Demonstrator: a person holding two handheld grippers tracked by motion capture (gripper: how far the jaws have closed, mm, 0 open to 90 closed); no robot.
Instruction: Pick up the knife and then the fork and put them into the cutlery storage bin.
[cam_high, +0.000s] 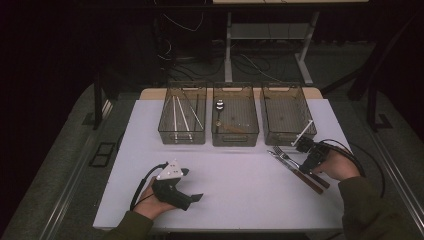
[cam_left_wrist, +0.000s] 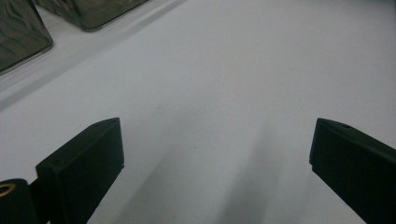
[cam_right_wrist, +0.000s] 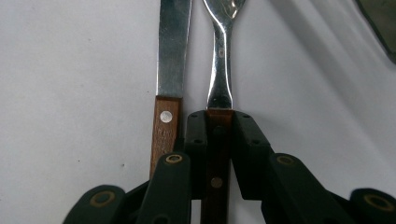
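Observation:
A fork (cam_right_wrist: 219, 70) with a wooden handle lies on the white table (cam_high: 240, 185) beside a wooden-handled knife (cam_right_wrist: 173, 51). My right gripper (cam_right_wrist: 219, 126) is shut on the fork's handle, one jaw pressing on each side; the knife lies just outside its left jaw. From above, the fork (cam_high: 284, 155) and knife (cam_high: 296, 173) lie slanted near the table's right edge, with the right gripper (cam_high: 306, 150) over their handles. My left gripper (cam_high: 191, 184) rests on the table at the front left, and its jaws (cam_left_wrist: 217, 154) stand wide open over bare table.
Three clear bins stand in a row at the back: the left bin (cam_high: 182, 135) holds pale sticks, the middle bin (cam_high: 235, 140) some small items, and a white stick (cam_high: 304, 131) leans at the right bin's (cam_high: 280, 137) corner. Cables trail from both grippers.

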